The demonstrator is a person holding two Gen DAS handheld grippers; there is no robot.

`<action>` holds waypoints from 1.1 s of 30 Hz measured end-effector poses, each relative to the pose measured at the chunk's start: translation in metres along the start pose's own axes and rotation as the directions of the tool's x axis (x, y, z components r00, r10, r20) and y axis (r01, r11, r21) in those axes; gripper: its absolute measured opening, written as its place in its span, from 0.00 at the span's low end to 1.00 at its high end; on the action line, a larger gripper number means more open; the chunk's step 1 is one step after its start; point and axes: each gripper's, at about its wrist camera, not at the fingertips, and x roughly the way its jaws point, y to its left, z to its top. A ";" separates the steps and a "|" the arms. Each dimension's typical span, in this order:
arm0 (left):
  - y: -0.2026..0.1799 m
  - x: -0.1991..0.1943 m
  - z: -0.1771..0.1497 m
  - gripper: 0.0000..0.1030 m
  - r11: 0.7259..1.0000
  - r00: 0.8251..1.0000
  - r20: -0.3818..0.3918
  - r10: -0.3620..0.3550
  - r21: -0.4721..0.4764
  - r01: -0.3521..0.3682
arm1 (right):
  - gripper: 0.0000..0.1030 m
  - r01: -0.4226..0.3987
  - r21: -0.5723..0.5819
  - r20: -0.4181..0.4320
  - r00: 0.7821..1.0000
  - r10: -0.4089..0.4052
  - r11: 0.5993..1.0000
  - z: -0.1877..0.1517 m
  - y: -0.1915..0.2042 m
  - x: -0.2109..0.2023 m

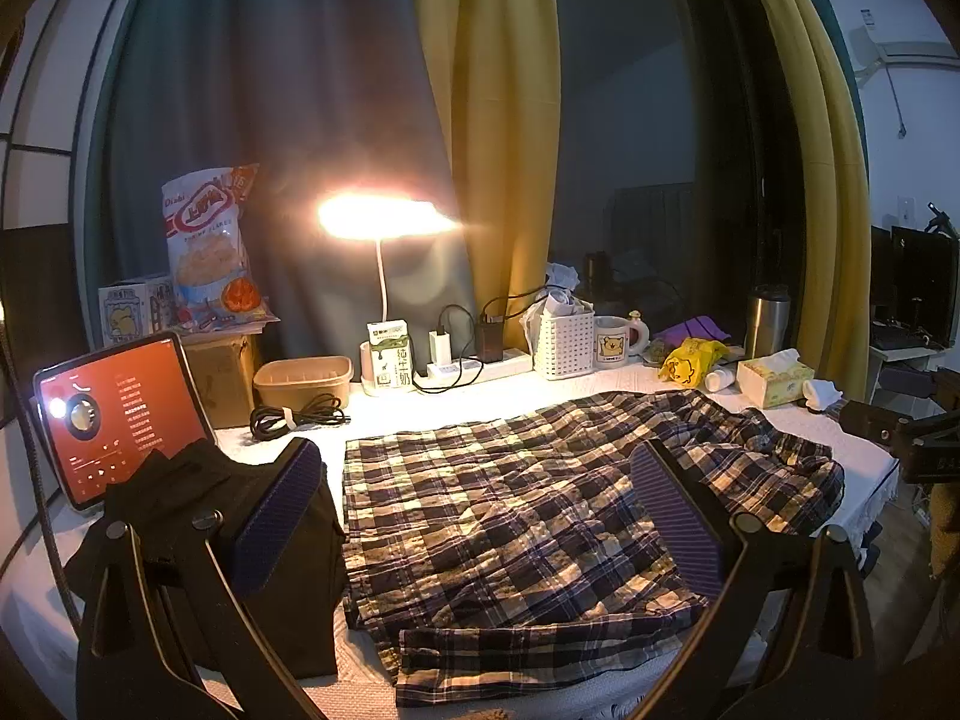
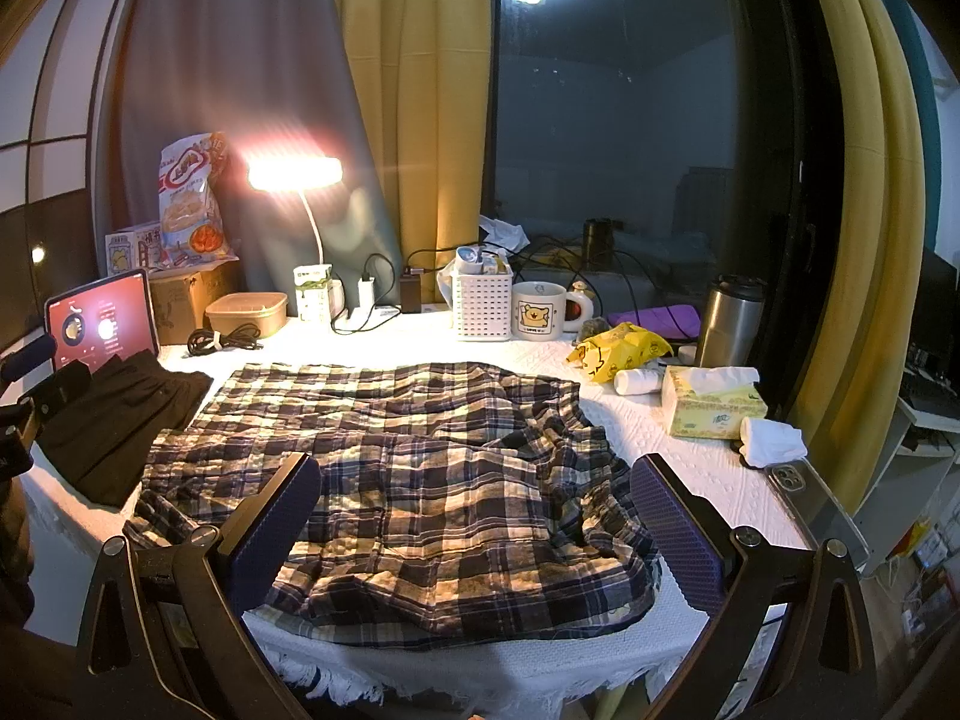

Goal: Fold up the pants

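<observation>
Plaid pants lie spread, rumpled, on white tablecloth, centre. Left gripper & right gripper hover above, fingers wide apart, holding nothing. Black garment just beside, left.

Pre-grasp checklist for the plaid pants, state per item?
1. Left tool open, holding nothing: ok.
2. Right tool open, holding nothing: ok.
3. Plaid pants flat: not ok, bunched and wrinkled on the right side.
4. Black garment clear of the pants: cannot tell, edges look close.
5. Phone clear of the pants: ok, though near the table edge.
</observation>
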 end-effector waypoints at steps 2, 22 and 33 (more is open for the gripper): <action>0.000 0.000 0.000 0.99 1.000 1.000 0.000 0.000 -0.001 0.000 | 1.00 0.000 0.000 0.000 1.000 0.000 1.000 0.000 0.000 0.000; 0.012 0.055 -0.005 0.99 0.999 0.995 -0.094 0.019 0.029 -0.016 | 1.00 -0.020 -0.006 -0.110 0.994 0.019 1.000 -0.007 -0.012 0.068; 0.048 0.141 0.002 0.99 0.999 0.971 -0.235 0.038 0.003 -0.038 | 1.00 -0.011 0.012 -0.163 0.987 0.013 1.000 0.020 -0.030 0.138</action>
